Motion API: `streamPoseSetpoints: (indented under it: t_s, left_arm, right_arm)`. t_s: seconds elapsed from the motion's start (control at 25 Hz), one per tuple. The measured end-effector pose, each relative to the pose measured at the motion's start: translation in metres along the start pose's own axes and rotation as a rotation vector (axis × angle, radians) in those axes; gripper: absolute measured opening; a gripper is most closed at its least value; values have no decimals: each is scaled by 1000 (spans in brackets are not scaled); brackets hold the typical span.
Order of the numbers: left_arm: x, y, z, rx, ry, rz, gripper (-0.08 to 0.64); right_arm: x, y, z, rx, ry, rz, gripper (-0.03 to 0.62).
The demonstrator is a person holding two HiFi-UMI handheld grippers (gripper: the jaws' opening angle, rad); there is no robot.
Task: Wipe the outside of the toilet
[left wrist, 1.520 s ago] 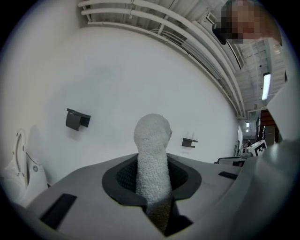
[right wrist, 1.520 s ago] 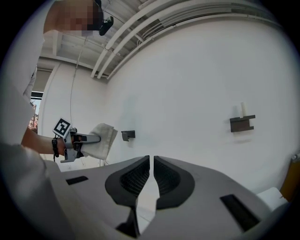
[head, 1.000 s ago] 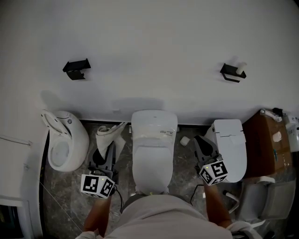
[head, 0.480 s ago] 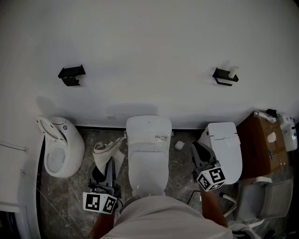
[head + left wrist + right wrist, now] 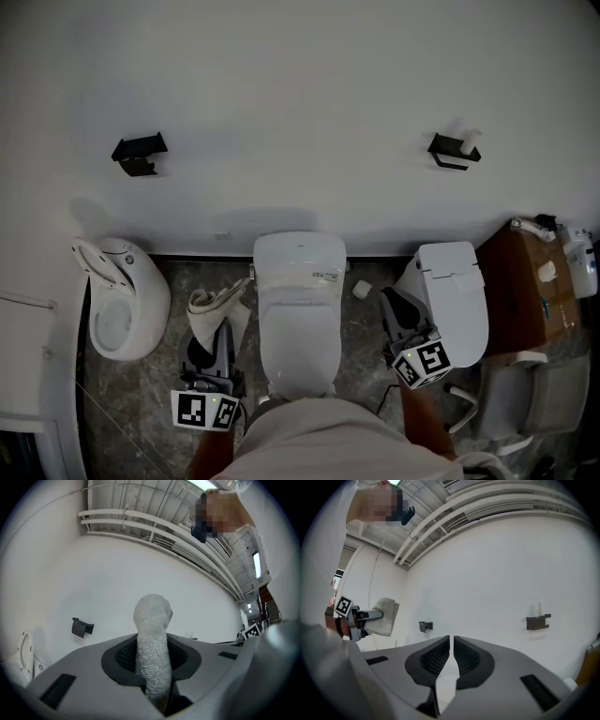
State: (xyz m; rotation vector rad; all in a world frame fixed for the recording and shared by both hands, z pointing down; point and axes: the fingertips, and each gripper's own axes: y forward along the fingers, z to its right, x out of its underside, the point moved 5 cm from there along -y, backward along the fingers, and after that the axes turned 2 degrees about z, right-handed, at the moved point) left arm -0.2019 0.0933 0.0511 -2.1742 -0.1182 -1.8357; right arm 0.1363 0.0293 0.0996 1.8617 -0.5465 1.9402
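The toilet [image 5: 300, 309] stands lid-down at frame centre, its front edge hidden behind the person's torso [image 5: 328, 441]. At lower left, the left tongs [image 5: 219, 328] clamp a white cloth [image 5: 212, 302]; at lower right, the right tongs [image 5: 401, 317] sit closed together on nothing

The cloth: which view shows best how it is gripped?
The left gripper view: the cloth sits close, clamped between the jaws. The head view shows it from above; the right gripper view, small at far left.

Narrow floor strips [image 5: 364, 339] L/R of toilet [image 5: 298, 309], wall [image 5: 300, 94] behind
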Motion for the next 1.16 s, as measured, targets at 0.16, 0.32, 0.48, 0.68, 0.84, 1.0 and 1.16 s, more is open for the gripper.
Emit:
streamPoseSetpoints:
  t_s: [0.16,0.32,0.48,0.68,0.84,1.0,1.16]
  left_arm:
    - [5,2,-1,17,-2,-14,107]
    - [7,7,-4,32,-10,-16,107]
    - [9,11,-8,42,-19,-16,107]
    - [9,20,-12,42,-23,-8,107]
    - [11,19,-13,41,-24,-8,107]
    - [13,21,-14,40,-27,-14,107]
    - [19,26,-13,41,-34,-27,107]
  right_arm:
    - [5,3,1,3,42,0,48]
    - [5,6,0,5,50,0,48]
    - [5,6,1,20,47,2,48]
    - [0,10,8,37,29,6,48]
    - [-1,10,9,46,20,9,48]
    - [-1,13,7,41,37,16,48]
    - [-1,17,11,37,41,15,48]
